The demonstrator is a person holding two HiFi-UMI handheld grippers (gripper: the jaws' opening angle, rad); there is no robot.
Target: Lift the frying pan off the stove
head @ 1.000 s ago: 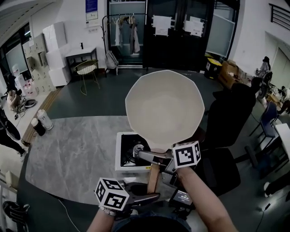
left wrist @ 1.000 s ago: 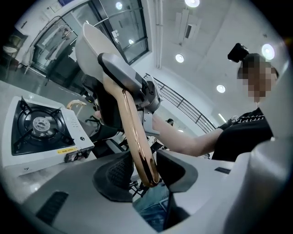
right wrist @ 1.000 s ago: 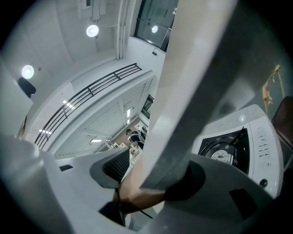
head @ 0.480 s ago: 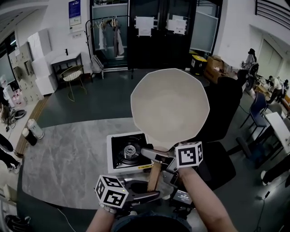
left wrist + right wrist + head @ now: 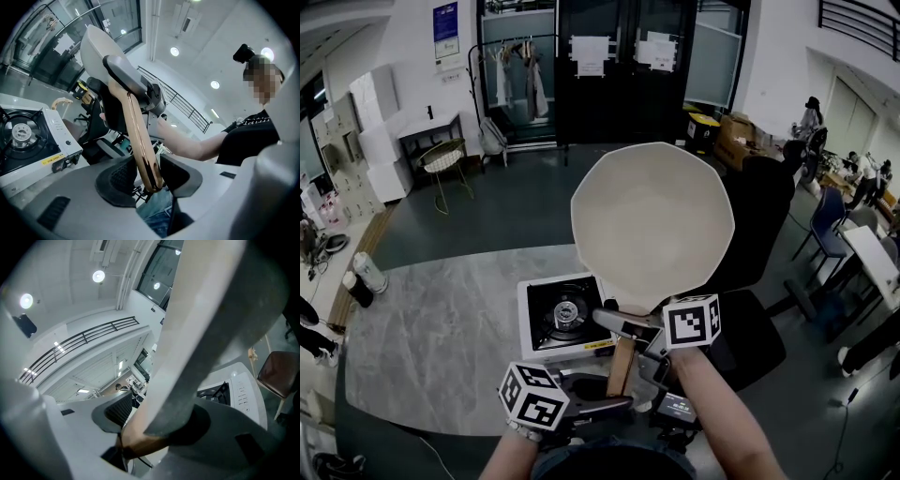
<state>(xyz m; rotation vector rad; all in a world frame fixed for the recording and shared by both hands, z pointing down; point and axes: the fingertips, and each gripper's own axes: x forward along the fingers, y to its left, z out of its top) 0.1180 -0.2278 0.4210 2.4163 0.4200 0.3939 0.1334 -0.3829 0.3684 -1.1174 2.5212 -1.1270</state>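
The cream frying pan [image 5: 652,225] hangs in the air, tilted, above and to the right of the white single-burner stove [image 5: 558,323]. Its wooden handle [image 5: 621,361] points back toward me. My right gripper [image 5: 626,323] is shut on the handle's grey neck just under the pan. My left gripper [image 5: 614,403] is shut on the handle's end. In the left gripper view the handle [image 5: 140,145] stands between the pads of the left gripper [image 5: 149,180], with the pan [image 5: 96,47] above. In the right gripper view the right gripper [image 5: 154,423] grips the grey neck [image 5: 206,357].
The stove stands near the front edge of a grey marble table [image 5: 431,328]; its bare burner [image 5: 567,312] shows. A black office chair [image 5: 750,347] stands to the right of the table. People stand at the far left and right edges of the room.
The pan has shifted to the right of the stove with both grippers still on its handle, so the burner now shows in full. The view has also swung a little.
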